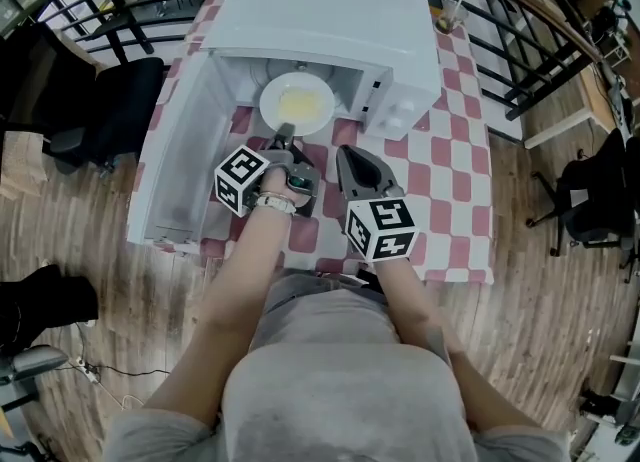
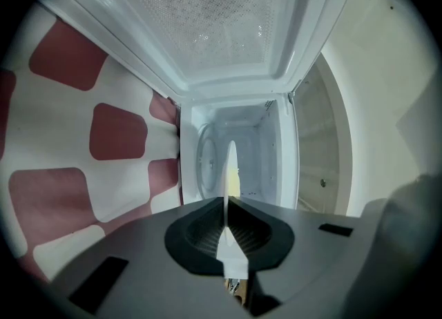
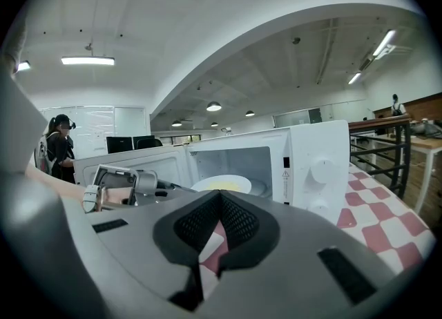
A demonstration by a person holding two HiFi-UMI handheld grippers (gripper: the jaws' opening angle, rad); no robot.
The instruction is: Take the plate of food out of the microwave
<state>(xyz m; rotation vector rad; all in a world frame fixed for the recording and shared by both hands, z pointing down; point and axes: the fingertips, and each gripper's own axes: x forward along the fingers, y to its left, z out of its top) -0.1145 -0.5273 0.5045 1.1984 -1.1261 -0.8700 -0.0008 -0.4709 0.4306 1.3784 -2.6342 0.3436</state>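
- The plate (image 1: 296, 103) of yellow food (image 1: 305, 105) sits in the open mouth of the white microwave (image 1: 330, 25). The left gripper (image 1: 284, 134) has its jaws clamped tight on the plate's near rim.
- The microwave stands toward the far edge of the red-and-white checked bench (image 1: 455, 175), its door (image 1: 185, 150) swung wide toward the left edge.
- The right gripper (image 1: 347, 153) hangs just beside the left one, nearer the bench's near edge, jaws pressed together and holding nothing.

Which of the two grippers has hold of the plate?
The left gripper: its jaws are clamped on the near rim of the plate. The right gripper beside it is shut on nothing.
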